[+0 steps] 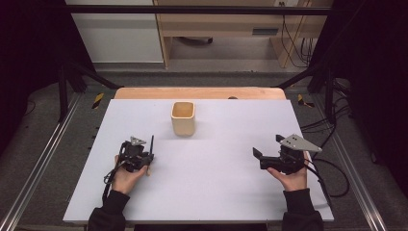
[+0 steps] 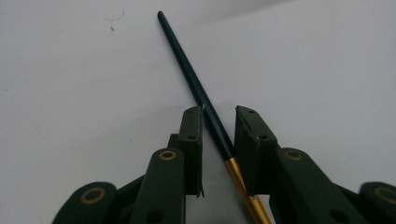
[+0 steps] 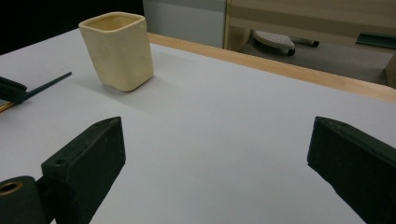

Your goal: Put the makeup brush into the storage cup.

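- White table [image 1: 216, 183], wooden strip along its far edge.
- Cream cup [image 1: 183, 118] stands upright near the far middle.
- Dark brush [image 2: 196, 88] lies at the left.

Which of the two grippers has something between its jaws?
The left gripper: a thin dark brush lies between its jaws. The right gripper stands wide open.

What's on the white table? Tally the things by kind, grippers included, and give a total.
Grippers: 2, left gripper and right gripper
Cups: 1, cream cup
Brushes: 1, dark-handled brush
Total: 4
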`<action>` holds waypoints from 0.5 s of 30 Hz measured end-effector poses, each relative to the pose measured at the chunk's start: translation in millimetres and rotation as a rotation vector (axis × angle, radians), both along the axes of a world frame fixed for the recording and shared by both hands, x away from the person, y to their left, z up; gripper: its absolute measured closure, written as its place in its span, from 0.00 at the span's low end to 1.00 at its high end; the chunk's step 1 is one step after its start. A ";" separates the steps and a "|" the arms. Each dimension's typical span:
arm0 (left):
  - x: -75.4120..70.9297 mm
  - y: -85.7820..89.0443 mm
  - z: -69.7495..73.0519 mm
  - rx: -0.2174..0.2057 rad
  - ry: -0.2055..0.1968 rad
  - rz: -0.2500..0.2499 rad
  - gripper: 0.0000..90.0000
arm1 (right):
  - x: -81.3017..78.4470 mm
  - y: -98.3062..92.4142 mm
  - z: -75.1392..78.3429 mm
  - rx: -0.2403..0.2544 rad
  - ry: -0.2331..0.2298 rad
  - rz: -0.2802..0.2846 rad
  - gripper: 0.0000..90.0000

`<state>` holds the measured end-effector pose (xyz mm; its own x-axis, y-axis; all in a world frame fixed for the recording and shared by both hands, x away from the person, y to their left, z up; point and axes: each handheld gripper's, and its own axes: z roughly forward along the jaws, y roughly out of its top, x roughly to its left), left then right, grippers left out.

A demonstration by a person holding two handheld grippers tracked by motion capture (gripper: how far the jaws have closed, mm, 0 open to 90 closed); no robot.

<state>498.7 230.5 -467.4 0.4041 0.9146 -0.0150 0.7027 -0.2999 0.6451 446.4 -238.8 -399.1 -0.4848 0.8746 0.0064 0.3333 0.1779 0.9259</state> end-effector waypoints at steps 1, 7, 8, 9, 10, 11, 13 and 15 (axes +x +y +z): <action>0.0 0.0 0.0 0.000 0.000 0.000 0.81 | -0.1 -0.1 0.0 -0.001 0.000 0.001 0.05; -0.5 0.6 0.7 0.019 0.002 -0.006 0.86 | 0.0 0.0 -0.1 -0.001 0.000 0.002 0.05; -0.5 0.7 0.8 0.022 0.003 -0.006 0.87 | 0.0 0.0 -0.1 -0.001 0.000 0.002 0.05; -0.6 0.9 0.9 0.024 0.003 -0.007 0.88 | 0.0 0.0 0.0 -0.001 0.000 0.002 0.05; -0.6 0.9 0.9 0.024 0.003 -0.007 0.88 | 0.0 0.0 0.0 -0.001 0.000 0.002 0.05; -0.6 1.2 1.1 0.030 0.005 -0.007 0.89 | 0.0 -0.1 0.0 0.000 0.000 0.000 0.05; -0.7 1.3 1.3 0.035 0.006 -0.013 0.91 | 0.0 -0.1 0.0 -0.001 0.000 0.001 0.05; -0.8 1.1 1.5 0.045 0.004 -0.021 0.91 | 0.0 0.0 0.0 0.000 0.000 0.001 0.05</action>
<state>497.9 231.6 -465.9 0.4234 0.9056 0.0238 0.6987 -0.3432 0.6277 446.4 -238.8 -399.1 -0.4858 0.8740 0.0059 0.3328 0.1787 0.9259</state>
